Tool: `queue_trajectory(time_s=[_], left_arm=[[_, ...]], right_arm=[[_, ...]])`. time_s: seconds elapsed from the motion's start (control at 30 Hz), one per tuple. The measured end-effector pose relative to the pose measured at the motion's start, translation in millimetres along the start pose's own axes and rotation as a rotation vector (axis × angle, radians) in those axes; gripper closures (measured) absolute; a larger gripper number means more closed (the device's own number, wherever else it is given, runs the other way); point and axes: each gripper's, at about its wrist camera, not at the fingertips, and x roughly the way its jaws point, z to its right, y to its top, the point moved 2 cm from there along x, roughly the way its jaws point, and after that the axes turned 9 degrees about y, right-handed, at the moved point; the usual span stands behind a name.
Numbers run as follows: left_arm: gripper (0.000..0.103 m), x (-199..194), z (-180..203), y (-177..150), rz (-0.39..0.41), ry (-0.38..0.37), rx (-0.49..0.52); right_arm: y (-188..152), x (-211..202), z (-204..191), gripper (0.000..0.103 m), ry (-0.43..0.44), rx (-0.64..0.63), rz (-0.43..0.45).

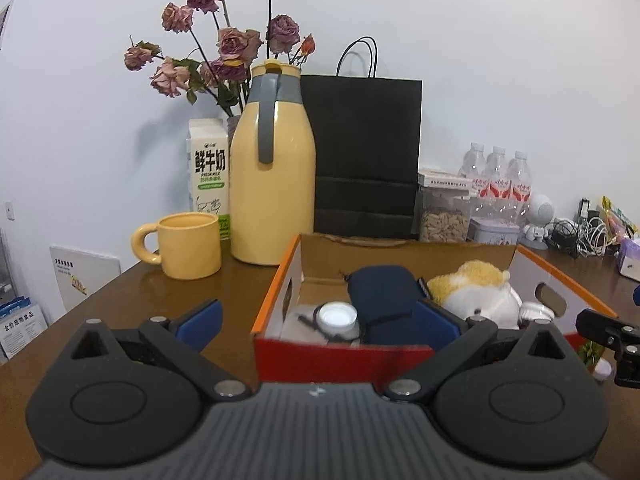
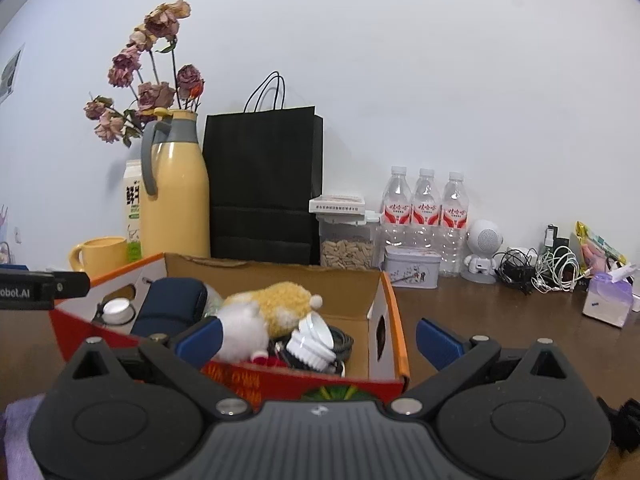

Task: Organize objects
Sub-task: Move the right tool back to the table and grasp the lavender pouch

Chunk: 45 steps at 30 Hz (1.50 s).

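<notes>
A red and orange cardboard box (image 1: 332,360) (image 2: 394,320) stands on the brown table. Inside lie a white-lidded jar (image 1: 338,316) (image 2: 116,308), a navy pouch (image 1: 382,292) (image 2: 168,312), a yellow and white plush toy (image 1: 476,288) (image 2: 264,312) and a white ribbed piece (image 2: 312,340) on dark cables. My left gripper (image 1: 318,324) is open at the box's near left wall, holding nothing. My right gripper (image 2: 319,342) is open at the near right corner, also holding nothing. Each gripper shows at the edge of the other's view: the right gripper (image 1: 612,340), the left gripper (image 2: 40,284).
Behind the box stand a yellow mug (image 1: 188,246), a yellow jug (image 1: 272,168), a milk carton (image 1: 208,172), dried roses (image 1: 224,40) and a black paper bag (image 1: 366,152). To the right are a seed container (image 2: 348,232), three water bottles (image 2: 424,208), a tin (image 2: 412,268), a white speaker (image 2: 484,252), cables (image 2: 540,268) and tissues (image 2: 608,296).
</notes>
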Motion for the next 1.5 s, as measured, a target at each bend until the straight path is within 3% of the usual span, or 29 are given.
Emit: queue_trajectory(time_s=[0.27, 0.47, 0.73, 1.0, 1.13, 1.5], left_arm=[[0.000, -24, -24, -17, -0.077, -0.007, 0.019], [0.000, -49, -54, -26, -0.119, 0.006, 0.034], [0.000, -84, -114, -41, -0.173, 0.082, 0.011], [0.000, -110, -159, -51, -0.200, 0.128, -0.031], [0.000, -109, -168, -54, -0.215, 0.134, -0.050], [0.000, -105, -153, -59, -0.226, 0.057, -0.032]], right_arm=[[-15, -24, -22, 0.000, 0.054, -0.051, -0.059], [-26, -34, -56, 0.000, 0.242, -0.100, -0.160], [-36, -22, -103, 0.000, 0.449, -0.143, -0.309], [-43, 13, -121, 0.000, 0.522, -0.149, -0.455], [-42, 13, -121, 0.000, 0.522, -0.137, -0.454], [-36, -7, -111, 0.065, 0.538, -0.081, -0.399]])
